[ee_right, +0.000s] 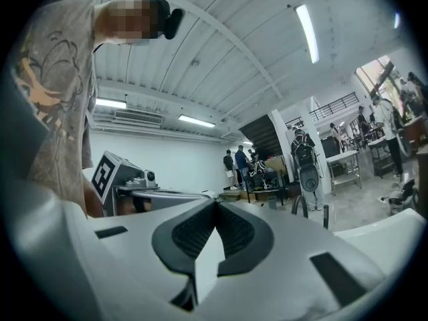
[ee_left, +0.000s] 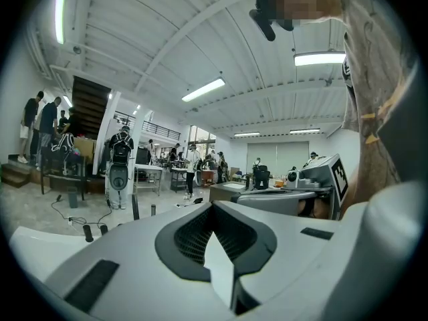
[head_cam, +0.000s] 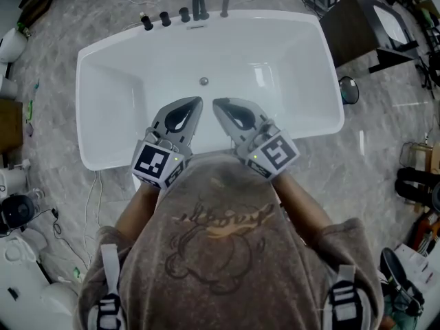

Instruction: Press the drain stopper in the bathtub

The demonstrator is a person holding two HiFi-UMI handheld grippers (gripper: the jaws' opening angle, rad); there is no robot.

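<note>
The small round metal drain stopper is lying on the floor of the white rectangular bathtub, just beyond the tips of the left gripper and right gripper, both hovering clenched on nothing.

Ceiling tubes light brightly; fisheye edges darken.

White bathtub on marble floor

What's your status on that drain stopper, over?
Left gripper and right gripper both shut, empty, over the bathtub. Drain stopper just beyond the tips, not yet pressed. Nothing in the way.
</note>
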